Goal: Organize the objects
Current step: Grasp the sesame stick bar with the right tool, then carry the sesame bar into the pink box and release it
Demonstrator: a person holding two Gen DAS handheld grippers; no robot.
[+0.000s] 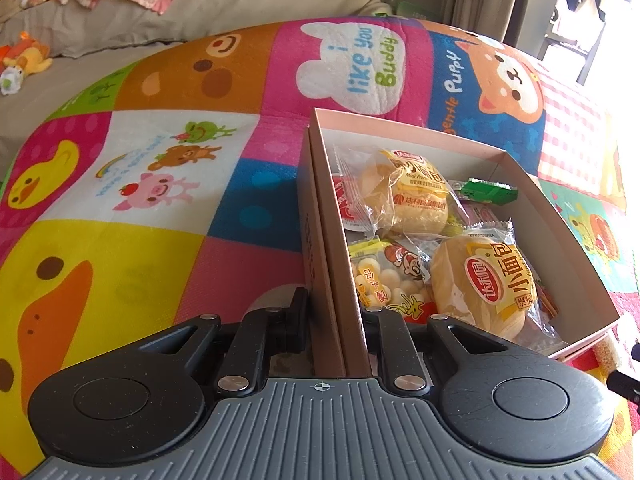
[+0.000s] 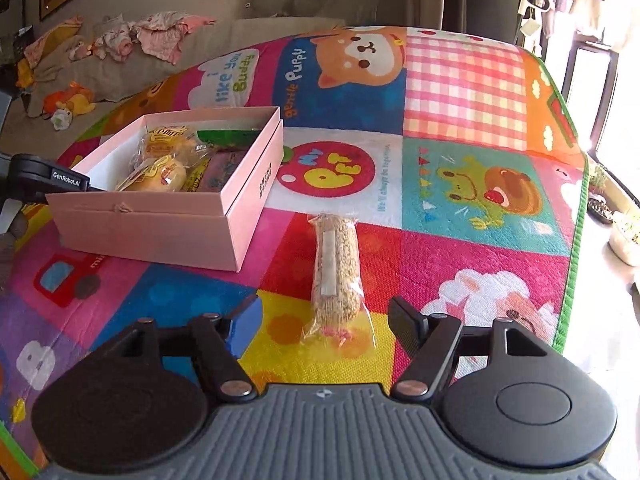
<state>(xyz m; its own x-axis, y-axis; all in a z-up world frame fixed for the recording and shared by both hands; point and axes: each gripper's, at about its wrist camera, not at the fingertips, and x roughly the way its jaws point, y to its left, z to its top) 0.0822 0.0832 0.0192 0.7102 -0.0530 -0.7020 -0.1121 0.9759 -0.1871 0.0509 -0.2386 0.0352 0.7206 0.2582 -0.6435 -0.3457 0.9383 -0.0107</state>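
Left gripper [image 1: 332, 320]: black jaws clamped on the near side wall of the pink cardboard box [image 1: 420, 128], one finger outside, one inside. Box is a rigid rectangle, matte, white inside, open top. Contents, near to far: round bun in crinkly clear wrap with yellow label [image 1: 484, 284], clear bag of small pale balls [image 1: 380, 276], second wrapped bun [image 1: 408, 196], red-and-white sachet [image 1: 346, 204], green foil packet [image 1: 490, 192]

Right gripper [image 2: 324, 316]: jaws spread wide, nothing between the pads. Just ahead, a long cylindrical grain bar in clear film [image 2: 336, 268] lies flat on the play mat [image 2: 464, 80], loose crimped end between the fingertips, untouched; it sits outside the box, to its right

Mat is woven, bright patchwork of cartoon animals. Beyond it: beige sofa [image 2: 120, 76] with crumpled pink clothes [image 2: 160, 36] and an orange plush toy [image 2: 72, 102]
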